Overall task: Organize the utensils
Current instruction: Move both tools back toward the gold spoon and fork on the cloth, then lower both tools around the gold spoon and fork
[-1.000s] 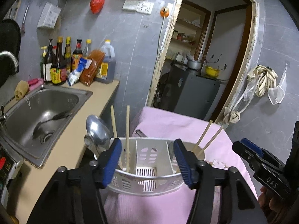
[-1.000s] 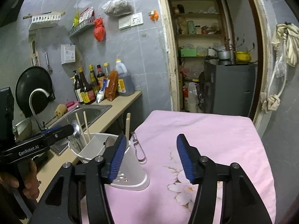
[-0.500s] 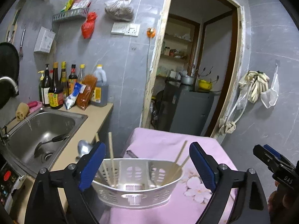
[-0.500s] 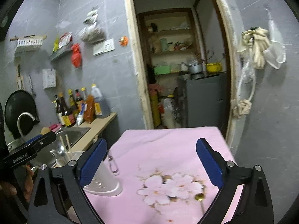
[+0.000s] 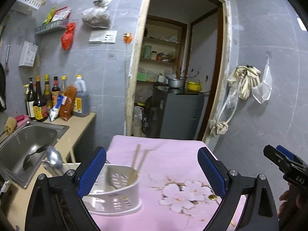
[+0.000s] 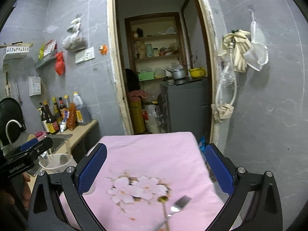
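Observation:
A white slotted utensil holder (image 5: 115, 190) stands on the pink flowered tablecloth (image 5: 173, 154), with chopsticks (image 5: 137, 159) and a metal ladle (image 5: 54, 158) in it. My left gripper (image 5: 152, 173) hangs back from it with its jaws opening, and nothing is gripped; the holder sits ahead by the left finger. My right gripper (image 6: 156, 171) is also opening, over bare cloth (image 6: 154, 150). A small gold spoon (image 6: 163, 202) and a fork (image 6: 180, 205) lie on the cloth just below it. The holder (image 6: 55, 162) shows at the left of the right wrist view.
A steel sink (image 5: 28, 144) with a dark ladle sits in the beige counter at left, sauce bottles (image 5: 55, 98) behind it. Beyond the table an open doorway shows a grey cabinet (image 5: 177, 113). Gloves and a mesh bag (image 6: 240, 52) hang on the right wall.
Both grippers opened wide and drew back from the holder, which stays on the cloth. Both views swung right; the spoon and fork came into the right wrist view.

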A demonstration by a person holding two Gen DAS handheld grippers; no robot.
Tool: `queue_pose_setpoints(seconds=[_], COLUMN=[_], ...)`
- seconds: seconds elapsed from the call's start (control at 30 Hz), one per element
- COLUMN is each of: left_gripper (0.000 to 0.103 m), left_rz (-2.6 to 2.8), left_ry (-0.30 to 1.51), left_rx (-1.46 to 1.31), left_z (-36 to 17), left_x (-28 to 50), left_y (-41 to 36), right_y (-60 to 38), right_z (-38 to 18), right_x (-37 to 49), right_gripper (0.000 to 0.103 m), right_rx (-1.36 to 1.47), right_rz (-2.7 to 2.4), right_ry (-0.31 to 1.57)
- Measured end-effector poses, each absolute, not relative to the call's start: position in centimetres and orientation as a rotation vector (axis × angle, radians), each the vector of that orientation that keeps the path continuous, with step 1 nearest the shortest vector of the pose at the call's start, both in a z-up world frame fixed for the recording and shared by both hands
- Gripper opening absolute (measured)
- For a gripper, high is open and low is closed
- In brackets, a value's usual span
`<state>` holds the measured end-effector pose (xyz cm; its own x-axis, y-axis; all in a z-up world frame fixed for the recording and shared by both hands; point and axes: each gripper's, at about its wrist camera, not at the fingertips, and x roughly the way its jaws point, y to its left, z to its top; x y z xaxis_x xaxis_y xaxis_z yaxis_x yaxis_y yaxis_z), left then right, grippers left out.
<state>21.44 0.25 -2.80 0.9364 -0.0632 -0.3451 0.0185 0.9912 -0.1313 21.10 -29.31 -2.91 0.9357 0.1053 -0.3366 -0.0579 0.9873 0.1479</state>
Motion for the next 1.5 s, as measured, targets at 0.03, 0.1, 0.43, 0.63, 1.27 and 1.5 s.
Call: queue_pose_setpoints(seconds=[0.03,0.1,0.43,0.63,1.27,1.5], left_gripper=[0.096,0.096,0.096,0.096,0.075,0.066], left_rz=[-0.046,-0.055,-0.063,-0.040,-0.155,-0.193], left_ry=[0.360,0.372,0.489,0.572,0.769,0.793], left_rx=[-0.124,-0.120,-0.111,-0.130,-0.163,-0.159], left_z=[-2.9,-3.2,-7.1,-12.2,-18.5,-18.7], left_x=[21.5,21.8,23.2,24.2,27.8,28.3], left_y=[-0.3,-1.7,-7.4,-9.5,-11.4,-12.0], right_y=[-30.2,-31.3,-37.3,-38.2,-34.0,-33.8], right_z=[-3.1,-3.4,-9.1,-15.3,-23.2,-22.8], right_x=[21.2,21.6,24.7,26.3,30.8,30.4], right_gripper=[0.100,0.100,0.100,0.100,0.076,0.072], right_rx=[0.137,0.136,0.146,0.194,0.182,0.106], right_rz=[0.076,0.066,0.069,0.157,0.264,0.257], right_ry=[0.358,0.372,0.511,0.630,0.878,0.905])
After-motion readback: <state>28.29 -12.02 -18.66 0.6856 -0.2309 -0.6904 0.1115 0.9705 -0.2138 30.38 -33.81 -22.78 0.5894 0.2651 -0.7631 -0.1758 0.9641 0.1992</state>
